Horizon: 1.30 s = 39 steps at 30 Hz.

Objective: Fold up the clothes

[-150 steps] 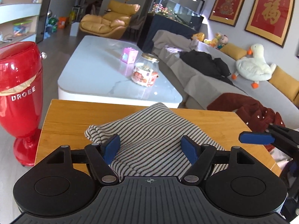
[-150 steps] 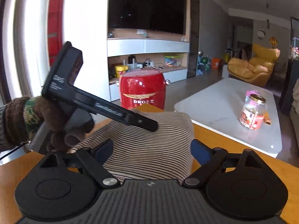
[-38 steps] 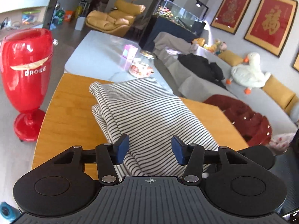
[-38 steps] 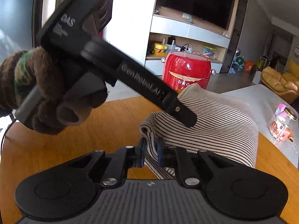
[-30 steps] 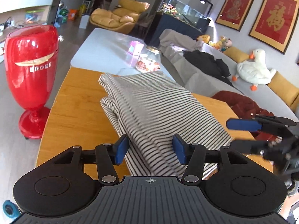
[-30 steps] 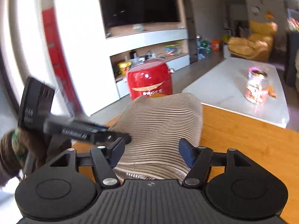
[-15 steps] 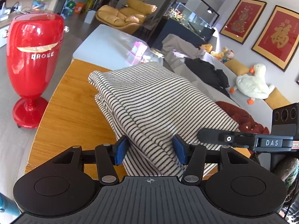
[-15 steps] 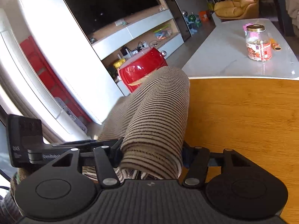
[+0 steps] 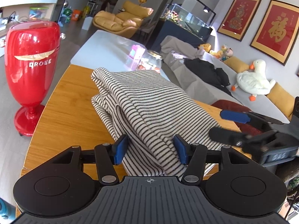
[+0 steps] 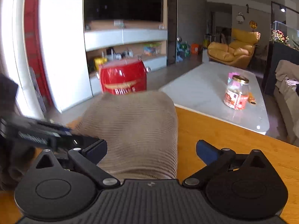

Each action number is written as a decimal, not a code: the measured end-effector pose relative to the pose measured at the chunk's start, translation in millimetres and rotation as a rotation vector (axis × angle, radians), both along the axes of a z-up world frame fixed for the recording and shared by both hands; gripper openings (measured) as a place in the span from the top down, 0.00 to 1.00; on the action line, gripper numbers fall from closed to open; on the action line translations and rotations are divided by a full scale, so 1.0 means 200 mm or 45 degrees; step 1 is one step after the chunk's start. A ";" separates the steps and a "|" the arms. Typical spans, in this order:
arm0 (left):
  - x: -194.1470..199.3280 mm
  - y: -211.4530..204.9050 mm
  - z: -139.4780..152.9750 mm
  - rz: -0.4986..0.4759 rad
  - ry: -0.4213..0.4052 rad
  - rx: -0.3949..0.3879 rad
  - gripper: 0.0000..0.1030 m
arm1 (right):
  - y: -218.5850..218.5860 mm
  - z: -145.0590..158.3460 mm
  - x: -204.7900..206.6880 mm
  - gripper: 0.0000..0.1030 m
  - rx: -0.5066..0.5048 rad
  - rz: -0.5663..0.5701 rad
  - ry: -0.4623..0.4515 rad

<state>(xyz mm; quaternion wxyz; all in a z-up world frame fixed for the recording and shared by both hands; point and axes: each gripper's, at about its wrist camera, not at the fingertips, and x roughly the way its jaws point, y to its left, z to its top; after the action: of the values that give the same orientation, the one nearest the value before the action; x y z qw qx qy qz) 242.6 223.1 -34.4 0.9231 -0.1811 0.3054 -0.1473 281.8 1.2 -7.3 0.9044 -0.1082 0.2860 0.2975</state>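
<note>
Far left, a red vase [image 9: 32,72] is parked on the floor beside the wooden table [image 9: 61,112]. The striped top [image 9: 147,110] is piled in folded layers on that table. The left gripper [image 9: 150,149] is spread partway, its blue pads set on either side of the top's near edge; whether the cloth is actually pinched can't be told. Off to the right, the right gripper [image 9: 222,124] is seen wide open by the top's right edge. In the blurry right wrist view, the top [image 10: 134,130] is bunched up between the open fingers.
</note>
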 end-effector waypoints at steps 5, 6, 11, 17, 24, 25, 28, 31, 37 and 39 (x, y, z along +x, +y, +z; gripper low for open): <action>-0.01 0.00 -0.01 -0.007 -0.010 -0.001 0.41 | -0.06 0.06 0.07 0.00 0.197 0.026 0.070; -0.01 0.00 -0.01 -0.008 -0.013 -0.001 0.41 | -0.08 0.09 0.12 0.00 0.265 0.028 0.117; -0.01 0.01 -0.02 -0.016 -0.027 -0.001 0.41 | -0.03 0.14 0.53 0.05 0.437 0.039 0.426; -0.01 0.03 -0.02 -0.011 -0.023 -0.003 0.40 | 0.18 -0.05 0.89 0.31 0.341 0.096 0.731; -0.02 0.05 -0.04 -0.011 -0.017 0.005 0.29 | 0.07 0.09 0.73 0.52 0.491 0.242 0.476; -0.01 0.05 -0.04 -0.009 -0.016 0.007 0.29 | 0.07 0.05 0.75 0.52 0.401 0.157 0.470; 0.04 0.02 -0.04 -0.006 -0.021 0.004 0.29 | 0.02 0.00 0.74 0.43 0.319 0.034 0.409; 0.06 0.00 -0.04 -0.008 -0.020 0.022 0.29 | -0.05 0.05 0.61 0.25 0.336 -0.007 0.299; 0.07 0.01 -0.06 0.004 -0.008 0.001 0.27 | -0.10 -0.03 0.32 0.00 0.093 -0.045 0.143; 0.08 0.00 -0.06 0.013 -0.004 0.003 0.26 | -0.10 -0.08 0.30 0.00 0.089 -0.090 0.117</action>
<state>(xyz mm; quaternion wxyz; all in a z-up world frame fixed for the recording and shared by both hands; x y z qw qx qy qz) 259.4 222.8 -47.1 0.9246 -0.1811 0.3033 -0.1426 341.5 -19.1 -23.6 0.9036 -0.0526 0.3201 0.2799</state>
